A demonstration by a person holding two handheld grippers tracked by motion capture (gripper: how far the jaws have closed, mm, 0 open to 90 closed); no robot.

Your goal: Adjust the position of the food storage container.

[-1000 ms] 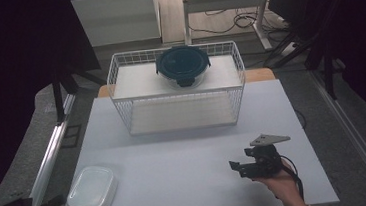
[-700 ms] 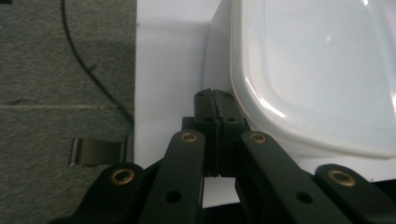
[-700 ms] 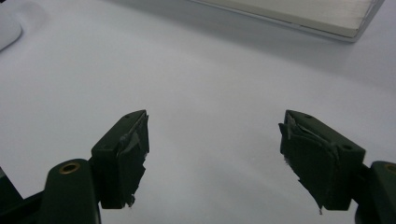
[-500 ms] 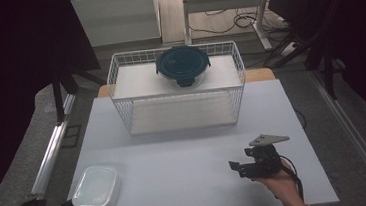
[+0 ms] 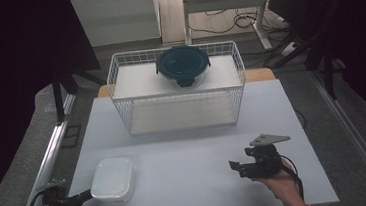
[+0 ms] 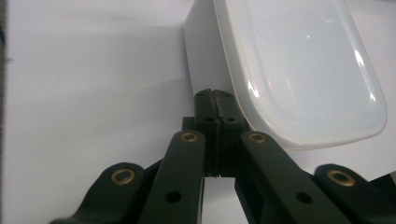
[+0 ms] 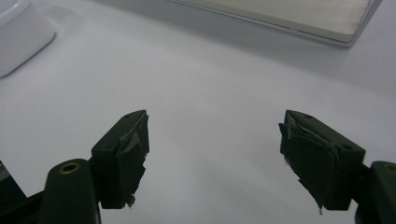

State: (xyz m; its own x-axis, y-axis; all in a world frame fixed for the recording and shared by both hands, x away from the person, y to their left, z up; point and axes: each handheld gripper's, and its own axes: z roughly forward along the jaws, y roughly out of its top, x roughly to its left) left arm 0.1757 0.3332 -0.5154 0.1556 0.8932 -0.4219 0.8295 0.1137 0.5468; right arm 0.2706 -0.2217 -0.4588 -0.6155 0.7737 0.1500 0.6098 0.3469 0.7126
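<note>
The left hand-held gripper (image 6: pixel 215 100) had its jaws pressed together, tips touching the near side wall of the white lidded container (image 6: pixel 299 65) at the desk's (image 5: pixel 186 158) front left. The right hand-held gripper (image 7: pixel 212 154) rested wide apart, well away.

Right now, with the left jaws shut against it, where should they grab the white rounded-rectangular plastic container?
Grip the white rounded-rectangular plastic container across its near-left corner rim, coming in low from the table's front-left edge. The lid overhangs the wall, giving a lip. The left gripper is shut with its tip at that wall, so it likely must open first.
</note>
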